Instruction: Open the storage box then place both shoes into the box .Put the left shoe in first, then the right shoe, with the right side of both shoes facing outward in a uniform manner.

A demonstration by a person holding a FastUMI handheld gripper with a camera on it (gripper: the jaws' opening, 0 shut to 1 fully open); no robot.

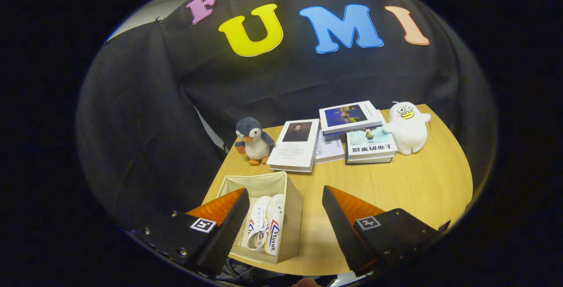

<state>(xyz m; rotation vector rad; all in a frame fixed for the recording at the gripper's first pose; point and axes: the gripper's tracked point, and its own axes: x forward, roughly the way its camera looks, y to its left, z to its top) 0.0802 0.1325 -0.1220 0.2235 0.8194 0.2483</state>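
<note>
- The gripper [283, 216] hangs above the near edge of the table [418, 181], fingers spread wide and holding nothing.
- The box [292, 207] stands open at the near left corner of the table, partly behind the left finger; its lid cannot be made out.
- Both shoes [266, 227] lie inside it, side by side on edge and touching, striped sides up. Which is left and which right is too small to tell.
- Judged from that, the placing looks done or nearly so; only the facing remains to check.
- Handling: the shoes look like light canvas with rubber soles, soft in the upper and stiff at the sole. The heel or the sole edge should give the firmest hold; the upper would fold under the pads.
- The box looks like thin fabric-covered board, light and likely to slide or tip if a wall is pushed. Take it by the rim if it must shift.
- At the far edge, well apart from the box: a penguin [254, 141], several books [295, 146] and a white duck [408, 126].
</note>
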